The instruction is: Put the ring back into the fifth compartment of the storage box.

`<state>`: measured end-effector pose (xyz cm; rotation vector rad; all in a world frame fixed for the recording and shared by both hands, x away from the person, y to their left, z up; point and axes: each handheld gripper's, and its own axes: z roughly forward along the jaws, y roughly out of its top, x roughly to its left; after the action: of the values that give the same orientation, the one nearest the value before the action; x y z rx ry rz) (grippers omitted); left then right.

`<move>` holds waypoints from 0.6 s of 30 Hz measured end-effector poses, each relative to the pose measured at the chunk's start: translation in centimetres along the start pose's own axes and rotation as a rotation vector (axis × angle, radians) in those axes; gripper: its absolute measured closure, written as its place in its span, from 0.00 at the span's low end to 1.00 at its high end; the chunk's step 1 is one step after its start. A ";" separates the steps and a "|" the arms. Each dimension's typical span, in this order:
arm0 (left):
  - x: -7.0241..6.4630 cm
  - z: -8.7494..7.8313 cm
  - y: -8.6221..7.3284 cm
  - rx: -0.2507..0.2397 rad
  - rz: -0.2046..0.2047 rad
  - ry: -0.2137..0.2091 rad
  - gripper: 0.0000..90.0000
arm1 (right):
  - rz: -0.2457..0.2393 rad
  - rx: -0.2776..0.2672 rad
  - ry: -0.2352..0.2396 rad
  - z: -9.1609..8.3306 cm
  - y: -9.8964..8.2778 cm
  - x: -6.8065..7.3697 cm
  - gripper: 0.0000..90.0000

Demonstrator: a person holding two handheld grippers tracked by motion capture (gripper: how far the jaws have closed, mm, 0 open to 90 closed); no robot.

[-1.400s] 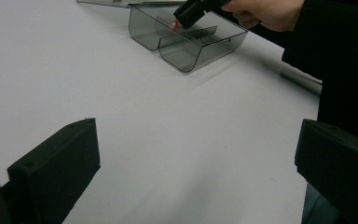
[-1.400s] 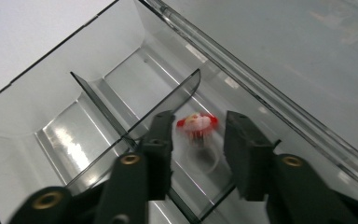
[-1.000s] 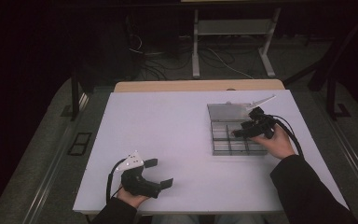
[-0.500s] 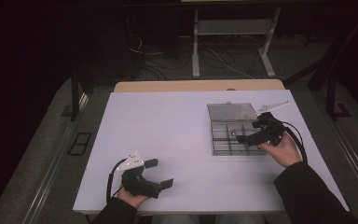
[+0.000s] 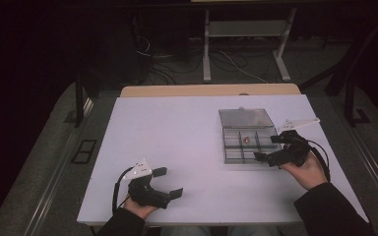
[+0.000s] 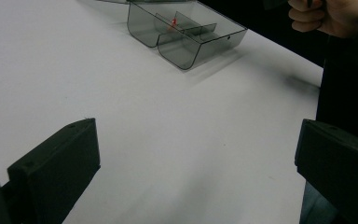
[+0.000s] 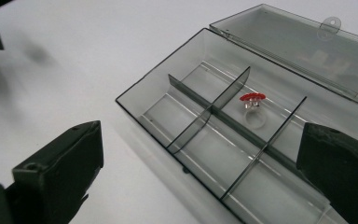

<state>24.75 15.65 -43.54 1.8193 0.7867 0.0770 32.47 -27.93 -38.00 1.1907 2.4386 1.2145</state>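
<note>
Right tool (image 5: 267, 148) just opened wide, empty, beside compartment box (image 7: 200, 135) (red ring (image 7: 252, 99) inside); left tool (image 5: 168, 182) wide on tabletop (image 5: 177, 132)

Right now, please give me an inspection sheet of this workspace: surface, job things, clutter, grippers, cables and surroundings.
Surface: white table, flat, no spills seen.
Job's things: clear compartment box with its lid open and laid back; a small ring with a red top lies in a middle compartment of the far row, the other compartments look empty.
Clutter: nothing seen.
Grippers: left gripper open, near the front edge, holds nothing; right gripper open at the box's right side, holds nothing; its jaws have just been opening.
Cables: a black cable trails from each gripper; loose cables lie on the floor behind the table.
Surroundings: dark room, metal stand legs beyond the table.
</note>
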 end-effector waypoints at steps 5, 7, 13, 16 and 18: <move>0.0 0.0 0.0 0.000 0.000 0.000 0.00 | 0.008 -0.021 0.017 -0.7 -1.0 0.6 0.00; 0.0 0.0 0.0 0.000 -0.001 0.000 0.00 | 0.004 -0.029 0.025 -0.9 -1.4 0.7 0.00; 0.0 0.0 0.0 -0.001 -0.001 0.001 0.00 | 0.000 -0.049 0.034 -1.3 -2.8 0.9 0.00; 0.0 0.0 0.0 0.000 -0.002 0.002 0.00 | -0.005 -0.071 0.032 -1.4 -3.6 1.2 0.00; 0.0 0.0 0.0 0.000 -0.003 0.002 0.00 | -0.020 -0.077 0.035 -1.4 -4.3 1.5 0.00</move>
<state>24.76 15.66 -43.55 1.8181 0.7903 0.0771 28.31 -29.24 -39.94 1.1308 2.3985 1.3212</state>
